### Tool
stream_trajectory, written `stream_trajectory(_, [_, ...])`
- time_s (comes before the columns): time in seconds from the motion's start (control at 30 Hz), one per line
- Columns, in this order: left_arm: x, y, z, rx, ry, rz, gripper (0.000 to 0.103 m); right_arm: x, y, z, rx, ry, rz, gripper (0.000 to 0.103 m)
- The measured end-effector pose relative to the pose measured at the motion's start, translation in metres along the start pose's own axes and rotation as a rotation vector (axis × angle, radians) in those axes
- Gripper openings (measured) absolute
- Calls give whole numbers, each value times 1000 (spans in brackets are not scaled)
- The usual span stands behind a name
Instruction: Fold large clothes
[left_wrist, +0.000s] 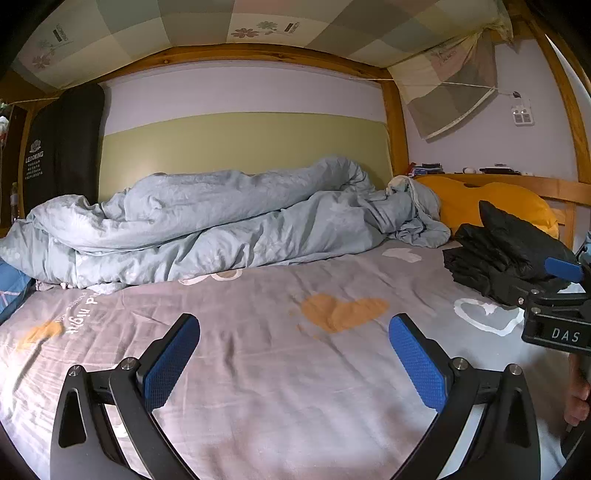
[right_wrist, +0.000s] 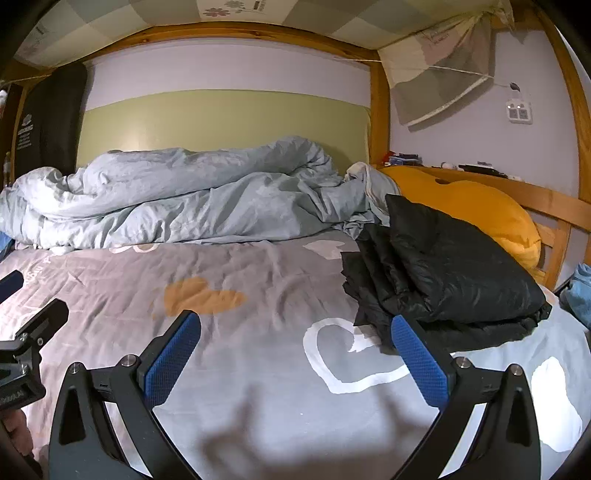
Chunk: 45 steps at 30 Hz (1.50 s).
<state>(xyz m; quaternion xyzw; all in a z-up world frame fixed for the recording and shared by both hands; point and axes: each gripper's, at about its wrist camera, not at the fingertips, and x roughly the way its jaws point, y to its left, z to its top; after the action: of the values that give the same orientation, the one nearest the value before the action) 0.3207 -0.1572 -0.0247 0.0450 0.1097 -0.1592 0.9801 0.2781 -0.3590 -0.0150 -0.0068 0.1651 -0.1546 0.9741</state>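
- The left gripper hangs over the near part of the bed with its blue-padded fingers spread wide and nothing between them.
- The right gripper is likewise wide apart and empty, poised low over the bed sheet.
- The sheet is grey and wrinkled, printed with an orange heart and a white heart outline.
- The task's garment, a black puffy jacket, lies folded into a thick bundle on the right side of the bed, resting on the sheet.
- In the right wrist view the right-hand finger of the right gripper sits just in front of the bundle's near edge; whether it touches the fabric cannot be told.
- In the left wrist view the same black jacket shows at the far right, partly hidden behind the right gripper's black body, which carries white letters.
- Part of a hand shows below that body at the right edge.
- A crumpled light blue duvet lies heaped along the far side of the bed against the green and white wall.
- An orange pillow sits at the far right, just behind the jacket and beside the wooden bed frame.
- A white power strip hangs on the right wall.
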Motion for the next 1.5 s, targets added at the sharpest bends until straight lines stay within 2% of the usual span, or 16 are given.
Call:
stream_trajectory(0.17, [0, 4, 0, -28, 8, 5, 103, 1, -1, 0, 10, 10, -1, 103])
stream_trajectory(1.5, [2, 9, -4, -44, 29, 2, 103, -3, 2, 0, 29, 6, 0, 103])
